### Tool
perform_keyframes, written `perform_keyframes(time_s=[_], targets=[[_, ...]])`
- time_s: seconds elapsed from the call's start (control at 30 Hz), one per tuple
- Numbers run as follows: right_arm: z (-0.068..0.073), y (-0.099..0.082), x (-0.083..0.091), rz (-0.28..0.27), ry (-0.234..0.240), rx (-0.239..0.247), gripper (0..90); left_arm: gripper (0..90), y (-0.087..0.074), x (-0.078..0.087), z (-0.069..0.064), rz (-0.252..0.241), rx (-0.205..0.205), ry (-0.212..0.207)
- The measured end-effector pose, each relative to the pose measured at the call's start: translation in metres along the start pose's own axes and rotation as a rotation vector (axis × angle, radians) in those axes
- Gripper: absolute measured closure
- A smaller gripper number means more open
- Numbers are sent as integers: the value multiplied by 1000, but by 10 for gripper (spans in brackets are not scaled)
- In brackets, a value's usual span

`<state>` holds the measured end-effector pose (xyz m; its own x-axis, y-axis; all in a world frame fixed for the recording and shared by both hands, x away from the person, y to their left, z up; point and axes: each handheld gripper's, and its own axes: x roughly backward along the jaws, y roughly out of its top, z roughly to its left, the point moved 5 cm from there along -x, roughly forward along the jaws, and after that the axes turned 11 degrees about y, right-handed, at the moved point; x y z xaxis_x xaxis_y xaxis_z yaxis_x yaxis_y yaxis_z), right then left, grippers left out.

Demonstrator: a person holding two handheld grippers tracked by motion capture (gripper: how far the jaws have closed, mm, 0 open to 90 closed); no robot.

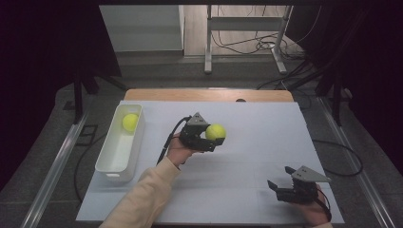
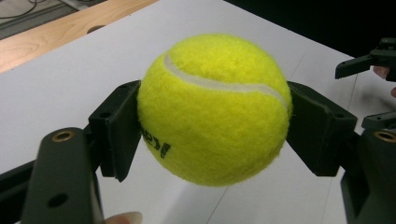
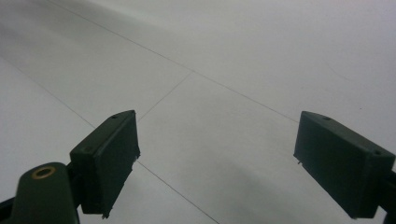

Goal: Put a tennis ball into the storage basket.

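White table (image 1: 247, 190), bin (image 1: 110, 166) at left holding one ball (image 1: 129, 121). I am pinching the second ball (image 1: 215, 131) in my left gripper (image 1: 212, 137), above mid-table; right gripper (image 1: 279, 183) is resting spread. Next, I judge: carrying it over the bin.

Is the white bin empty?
No. The white bin holds one tennis ball at its far end.

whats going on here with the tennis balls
A person works at a white table with a gripper in each hand. The left gripper is shut on a yellow tennis ball, held above the middle of the table. A second tennis ball lies at the far end of a white bin on the left. The right gripper sits near the table's front right, jaws open and empty.
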<state>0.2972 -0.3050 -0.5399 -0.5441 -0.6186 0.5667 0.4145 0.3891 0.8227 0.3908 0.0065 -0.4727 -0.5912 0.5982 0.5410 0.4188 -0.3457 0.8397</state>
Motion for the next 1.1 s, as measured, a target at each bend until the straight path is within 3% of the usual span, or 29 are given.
perform_keyframes(time_s=[1.1], targets=[[0,-1,-1,4,-3,-1,144,255,-5,30,17,-40,20,41]])
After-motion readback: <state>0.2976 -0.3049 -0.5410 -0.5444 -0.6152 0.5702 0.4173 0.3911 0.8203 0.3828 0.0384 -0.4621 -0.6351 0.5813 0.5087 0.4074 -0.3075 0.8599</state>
